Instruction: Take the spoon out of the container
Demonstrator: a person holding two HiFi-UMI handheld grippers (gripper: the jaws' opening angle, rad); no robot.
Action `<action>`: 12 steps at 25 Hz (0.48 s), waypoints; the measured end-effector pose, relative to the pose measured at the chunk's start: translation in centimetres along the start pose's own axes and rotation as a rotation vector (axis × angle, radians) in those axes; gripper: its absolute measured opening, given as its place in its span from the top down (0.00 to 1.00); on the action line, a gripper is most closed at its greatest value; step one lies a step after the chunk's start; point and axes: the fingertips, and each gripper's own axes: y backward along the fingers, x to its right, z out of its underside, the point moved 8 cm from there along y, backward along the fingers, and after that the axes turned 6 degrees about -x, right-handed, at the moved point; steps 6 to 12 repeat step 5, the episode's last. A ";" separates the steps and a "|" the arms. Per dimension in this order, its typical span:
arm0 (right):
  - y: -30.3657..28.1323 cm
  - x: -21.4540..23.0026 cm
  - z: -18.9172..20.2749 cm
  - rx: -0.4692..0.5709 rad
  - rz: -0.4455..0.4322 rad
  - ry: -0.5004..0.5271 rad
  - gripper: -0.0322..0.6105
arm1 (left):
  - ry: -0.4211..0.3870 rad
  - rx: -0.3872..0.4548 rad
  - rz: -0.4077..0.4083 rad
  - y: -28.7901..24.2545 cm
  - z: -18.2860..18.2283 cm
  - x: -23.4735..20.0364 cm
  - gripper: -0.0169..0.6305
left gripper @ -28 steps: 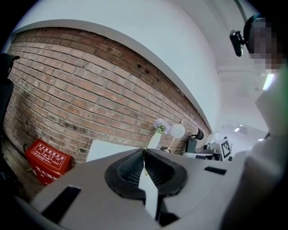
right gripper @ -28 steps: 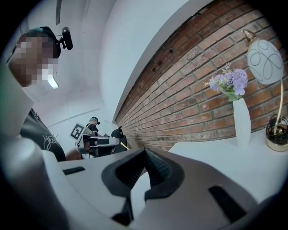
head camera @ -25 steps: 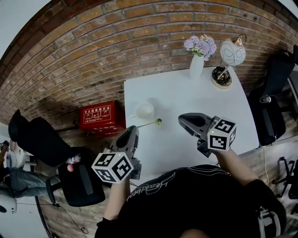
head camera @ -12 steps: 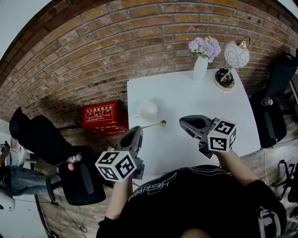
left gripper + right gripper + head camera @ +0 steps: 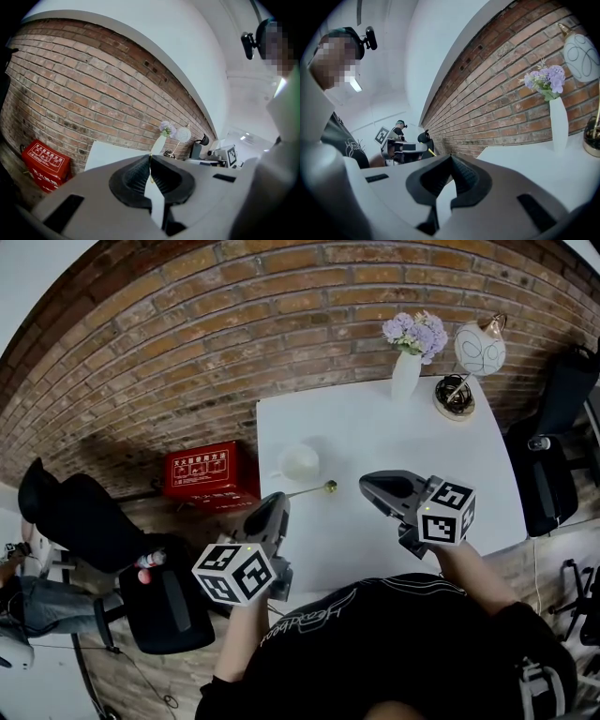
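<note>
Spoon (image 5: 329, 487) slightly farther from white cup (image 5: 299, 462), outside it, pinched in left hand-held gripper (image 5: 279, 500); right hand-held gripper (image 5: 365, 486) pressed together.

Left gripper (image 5: 278, 501) clamped on spoon (image 5: 309, 490); right gripper (image 5: 365, 483) closed.

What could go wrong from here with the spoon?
1. The left gripper pinches the thin spoon by its handle's end only; it may pivot or slip out.
2. The cup sits close beside the spoon, near the table edge; a swing might knock it.
</note>
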 end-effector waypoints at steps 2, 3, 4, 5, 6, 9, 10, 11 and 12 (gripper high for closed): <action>-0.1 0.1 0.2 -0.004 0.000 -0.003 0.95 | -0.001 0.002 0.000 -0.1 -0.1 -0.1 0.96; -0.2 0.1 0.2 -0.006 0.001 -0.004 0.95 | 0.000 0.003 0.000 -0.1 -0.1 -0.1 0.96; -0.2 0.1 0.3 -0.008 0.001 -0.005 0.95 | 0.002 0.004 0.000 -0.1 -0.1 -0.2 0.96; -0.3 0.2 0.3 -0.010 0.002 -0.005 0.95 | 0.003 0.005 0.000 -0.1 -0.1 -0.3 0.96; -0.3 0.2 0.3 -0.010 0.002 -0.005 0.95 | 0.003 0.005 0.000 -0.1 -0.1 -0.3 0.96; -0.3 0.2 0.3 -0.010 0.002 -0.005 0.95 | 0.003 0.005 0.000 -0.1 -0.1 -0.3 0.96; -0.3 0.2 0.3 -0.010 0.002 -0.005 0.95 | 0.003 0.005 0.000 -0.1 -0.1 -0.3 0.96; -0.3 0.2 0.3 -0.010 0.002 -0.005 0.95 | 0.003 0.005 0.000 -0.1 -0.1 -0.3 0.96; -0.3 0.2 0.3 -0.010 0.002 -0.005 0.95 | 0.003 0.005 0.000 -0.1 -0.1 -0.3 0.96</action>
